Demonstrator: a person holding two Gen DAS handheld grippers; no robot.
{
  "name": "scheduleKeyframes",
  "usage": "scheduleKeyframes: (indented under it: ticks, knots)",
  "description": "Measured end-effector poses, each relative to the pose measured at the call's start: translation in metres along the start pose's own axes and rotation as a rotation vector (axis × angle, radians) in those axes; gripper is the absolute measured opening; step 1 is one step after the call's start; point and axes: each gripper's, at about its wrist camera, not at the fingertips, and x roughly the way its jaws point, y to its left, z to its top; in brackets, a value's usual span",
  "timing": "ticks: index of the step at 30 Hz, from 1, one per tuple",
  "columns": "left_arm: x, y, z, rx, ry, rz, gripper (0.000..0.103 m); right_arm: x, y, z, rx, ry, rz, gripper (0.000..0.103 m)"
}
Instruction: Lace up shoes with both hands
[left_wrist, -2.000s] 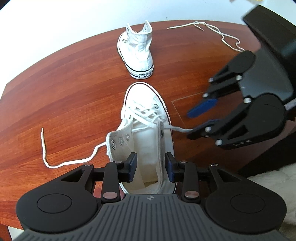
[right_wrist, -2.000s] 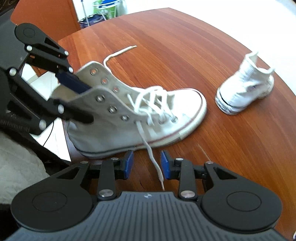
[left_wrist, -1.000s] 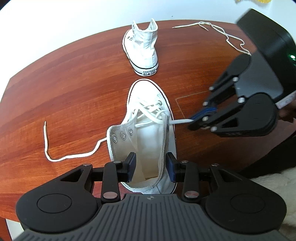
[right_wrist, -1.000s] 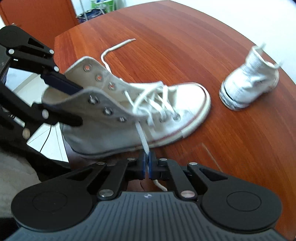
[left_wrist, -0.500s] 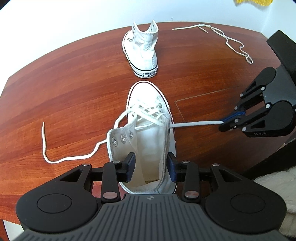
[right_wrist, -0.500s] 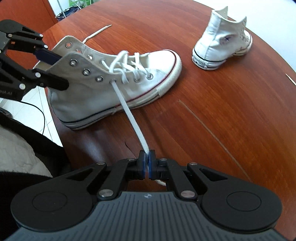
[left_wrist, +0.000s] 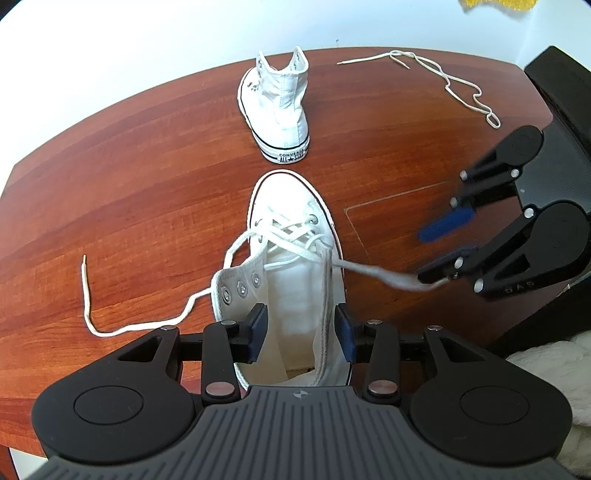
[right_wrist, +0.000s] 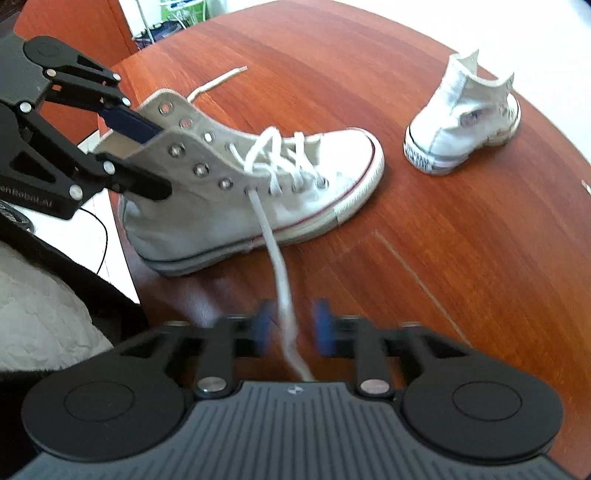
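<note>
A white high-top shoe (left_wrist: 291, 199) (right_wrist: 314, 173) stands on the red-brown wooden table (left_wrist: 147, 166), laced through its lower eyelets. My left gripper (left_wrist: 299, 334) (right_wrist: 160, 162) stays open at the ankle collar, one finger over the opening and the other outside the side wall, neither pad pressing. My right gripper (right_wrist: 291, 326) (left_wrist: 424, 254) is beside the shoe and its jaws are opening. The lace's right end (right_wrist: 273, 251) (left_wrist: 369, 271) hangs slack between the blurred pads, touching the lower fingertip. The lace's left end (left_wrist: 110, 328) (right_wrist: 218, 79) lies loose on the table.
A second white high-top (left_wrist: 280, 99) (right_wrist: 465, 122) stands farther back, heel toward me. A spare lace (left_wrist: 443, 79) lies at the far right of the table. The table's near edge runs just below the shoe's heel, with white fleecy fabric (left_wrist: 546, 369) beyond it.
The right jaws, shut on the taut lace half a second ago, have come apart and the lace has gone slack. The right gripper is nearer the shoe. The left gripper has stayed put.
</note>
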Motion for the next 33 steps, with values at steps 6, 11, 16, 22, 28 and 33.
scheduleKeyframes:
  ticks: [6, 11, 16, 22, 28, 33]
  knots:
    - [-0.002, -0.007, 0.002, 0.02, -0.019, -0.001, 0.042, 0.008, 0.004, 0.015, -0.028, -0.019, 0.027, 0.035]
    - [-0.005, -0.006, 0.003, 0.015, -0.033, 0.019, 0.028, 0.018, 0.01, 0.032, -0.064, -0.044, 0.051, 0.034]
    - [-0.006, -0.004, 0.003, 0.004, -0.029, 0.027, 0.028, 0.025, 0.013, 0.042, -0.097, -0.056, 0.062, 0.023]
    - [-0.007, -0.003, 0.003, 0.004, -0.019, 0.031, 0.029, 0.034, 0.014, 0.049, -0.117, -0.054, 0.071, 0.013]
    - [-0.005, -0.002, 0.001, 0.008, -0.007, 0.037, 0.029, 0.037, 0.012, 0.048, -0.107, -0.036, 0.085, 0.004]
    - [-0.002, -0.002, -0.001, 0.003, 0.003, 0.036, 0.03, 0.031, 0.011, 0.043, -0.101, -0.007, 0.065, 0.003]
